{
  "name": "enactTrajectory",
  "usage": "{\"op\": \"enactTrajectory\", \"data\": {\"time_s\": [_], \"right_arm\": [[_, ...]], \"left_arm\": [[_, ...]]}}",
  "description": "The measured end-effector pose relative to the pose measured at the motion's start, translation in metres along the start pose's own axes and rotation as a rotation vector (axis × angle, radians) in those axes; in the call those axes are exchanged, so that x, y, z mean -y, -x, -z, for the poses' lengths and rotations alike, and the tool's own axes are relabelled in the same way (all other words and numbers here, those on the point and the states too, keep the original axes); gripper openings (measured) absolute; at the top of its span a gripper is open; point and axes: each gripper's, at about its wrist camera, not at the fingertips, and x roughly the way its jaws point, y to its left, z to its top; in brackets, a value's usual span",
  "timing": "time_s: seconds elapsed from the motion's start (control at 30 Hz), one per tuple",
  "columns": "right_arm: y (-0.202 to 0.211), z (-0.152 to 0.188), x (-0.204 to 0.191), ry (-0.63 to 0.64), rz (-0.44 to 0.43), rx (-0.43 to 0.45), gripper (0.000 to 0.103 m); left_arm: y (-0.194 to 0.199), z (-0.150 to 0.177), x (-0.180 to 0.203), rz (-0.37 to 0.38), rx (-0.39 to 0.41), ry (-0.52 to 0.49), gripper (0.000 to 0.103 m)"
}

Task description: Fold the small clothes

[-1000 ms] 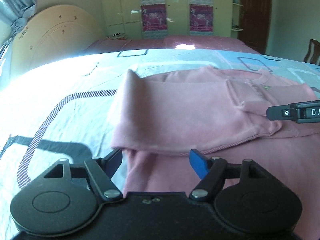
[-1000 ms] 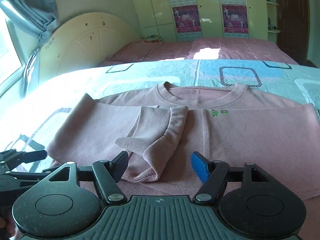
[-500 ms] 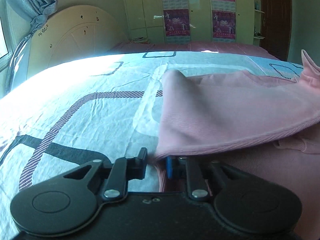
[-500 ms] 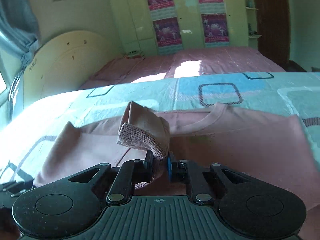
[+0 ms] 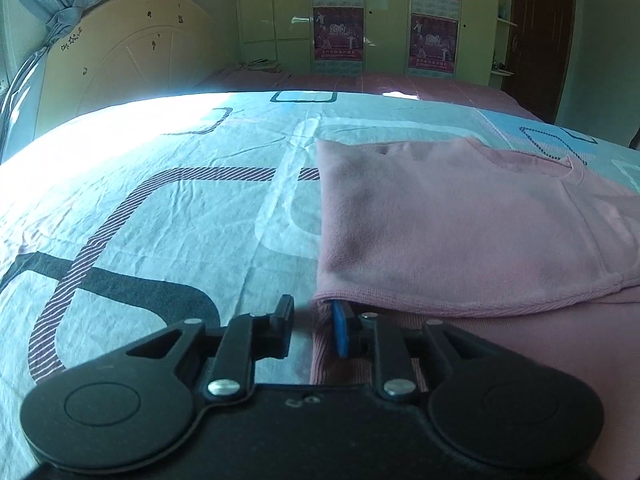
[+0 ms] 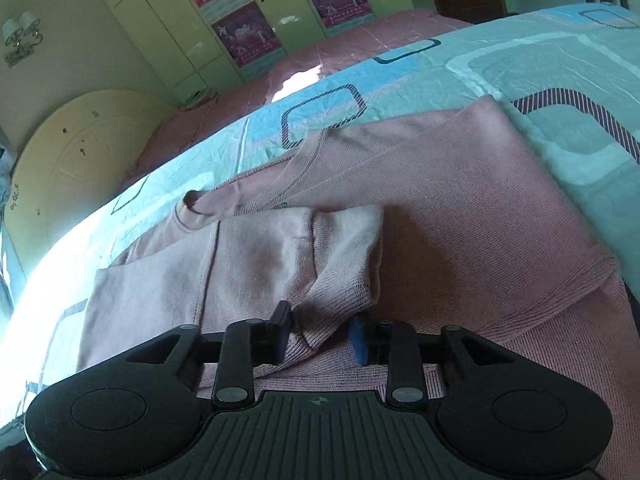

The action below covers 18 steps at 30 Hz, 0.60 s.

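Lying flat on the patterned bedsheet in front of you is the pink sweatshirt, its left side folded in over the body so that a straight folded edge runs along the sheet.

Your left gripper sits low at the near corner of that fold. Its jaws are opening from a narrow gap; the corner of the hem lies just at the blue pad, with bare sheet showing in the gap, and the pads do not press on the cloth.

Your right gripper is tilted, so the bed slants across its view. Its jaws are opening and stand moderately wide, with the ribbed cuff of the folded-in sleeve lying loose between them, not pinched. That sleeve rests across the chest of the sweatshirt, below the round neckline.

Behind the bed stand a cream headboard and green wardrobe doors with posters.
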Motion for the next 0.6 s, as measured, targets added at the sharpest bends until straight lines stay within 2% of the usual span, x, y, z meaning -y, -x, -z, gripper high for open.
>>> {"op": "enactTrajectory", "data": {"time_s": [0.13,0.17,0.2,0.27,0.37,0.43,0.5,0.57,0.6], "right_arm": [[0.001,0.000,0.006,-0.023,0.015,0.015,0.050],[0.003,0.001,0.006,-0.015,0.021,0.024,0.041],[0.004,0.001,0.004,-0.002,0.021,0.026,0.023],[0.004,0.001,-0.002,0.031,0.010,0.023,0.010],[0.013,0.002,-0.015,0.142,0.019,0.064,0.008],[0.014,0.003,-0.017,0.199,0.074,0.061,0.007],[0.009,0.005,-0.009,0.200,0.089,0.014,0.008],[0.017,0.004,-0.003,0.181,0.072,0.038,0.008],[0.021,0.001,0.000,0.166,0.064,0.057,0.015]], "left_arm": [[0.022,-0.008,-0.007,0.028,0.024,0.041,0.023],[0.026,-0.012,-0.005,0.032,0.039,0.037,0.023],[0.028,-0.016,-0.003,0.038,0.049,0.036,0.023],[0.024,-0.028,0.003,0.061,0.058,0.039,0.023],[0.006,-0.043,0.015,0.085,0.057,0.036,0.023],[-0.011,-0.049,0.024,0.098,0.034,0.036,0.024],[-0.028,-0.053,0.028,0.114,0.000,0.050,0.024],[-0.039,-0.056,0.030,0.119,-0.013,0.060,0.024],[-0.043,-0.059,0.030,0.113,-0.009,0.060,0.024]]}}
